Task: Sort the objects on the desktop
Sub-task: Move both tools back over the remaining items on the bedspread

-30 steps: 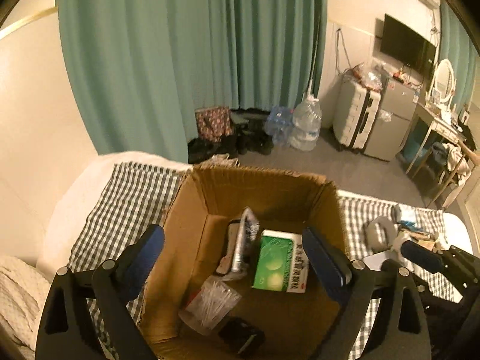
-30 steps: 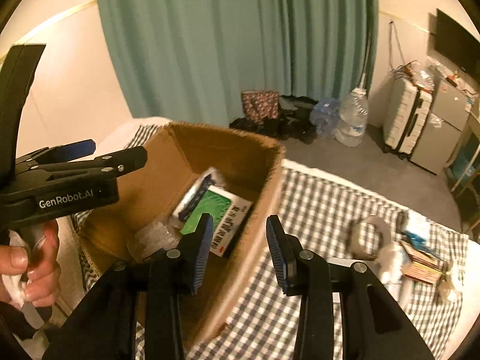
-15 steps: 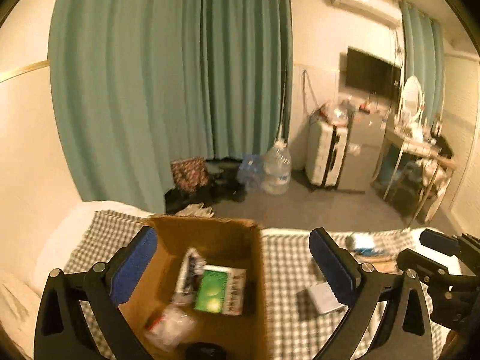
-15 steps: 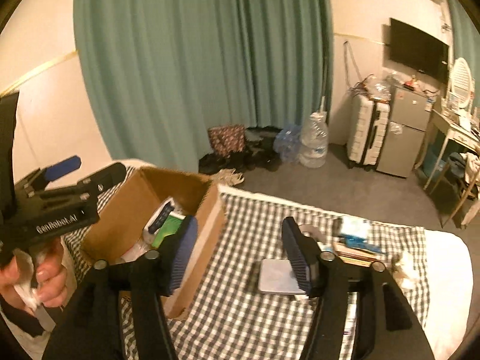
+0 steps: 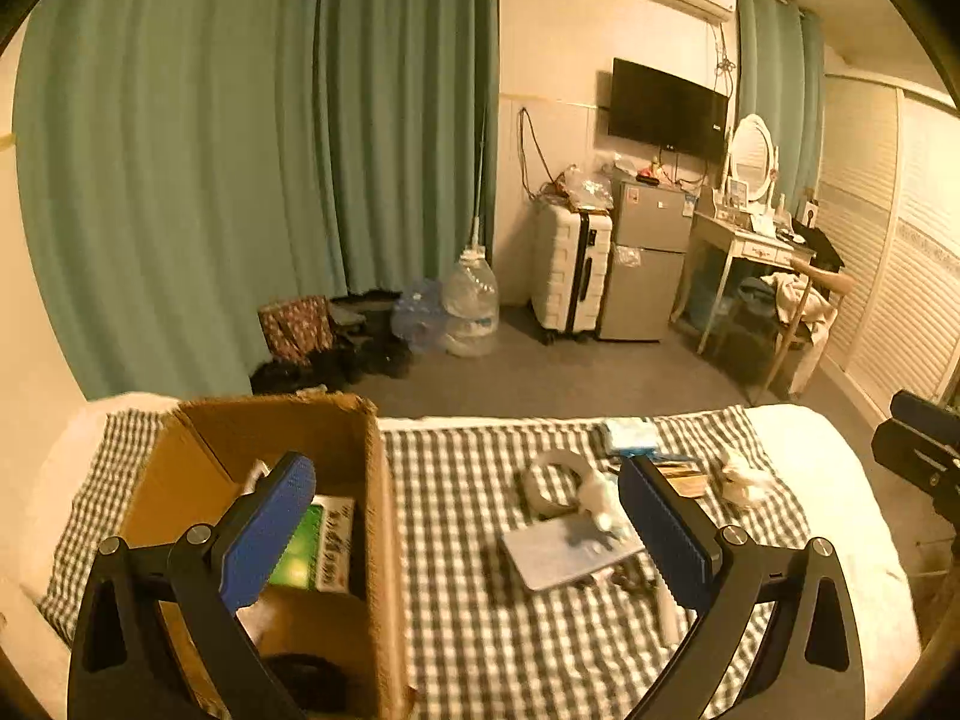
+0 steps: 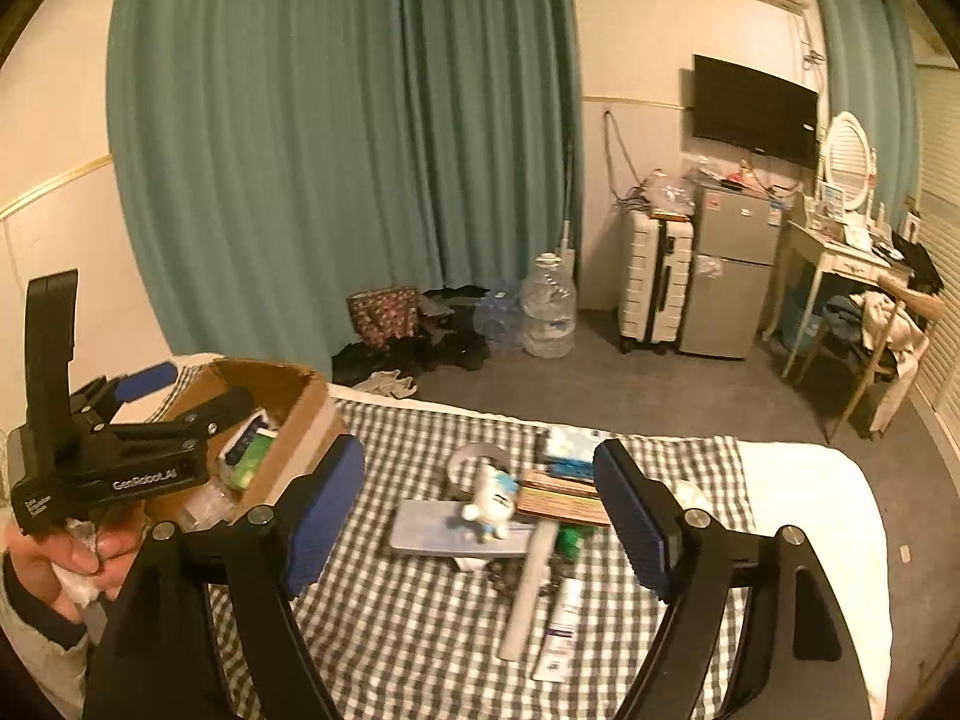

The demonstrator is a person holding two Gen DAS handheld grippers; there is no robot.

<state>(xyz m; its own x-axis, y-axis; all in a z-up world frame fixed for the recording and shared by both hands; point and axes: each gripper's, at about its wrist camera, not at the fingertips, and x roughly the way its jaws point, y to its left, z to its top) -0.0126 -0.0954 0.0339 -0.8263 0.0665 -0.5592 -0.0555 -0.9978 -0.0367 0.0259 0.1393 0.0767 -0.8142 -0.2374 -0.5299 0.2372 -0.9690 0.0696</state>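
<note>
Cardboard box (image 5: 372,516) edges the checked cloth (image 5: 456,600); left tongs (image 5: 462,540) gape empty, right tongs (image 6: 480,504) just widened, empty.

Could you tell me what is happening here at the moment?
A person is sorting clutter from a checked cloth into a cardboard box. Both the left gripper and right gripper are open and empty, the right's jaws just widened. A green packet is boxed; a small figurine and flat grey case wait.
</note>
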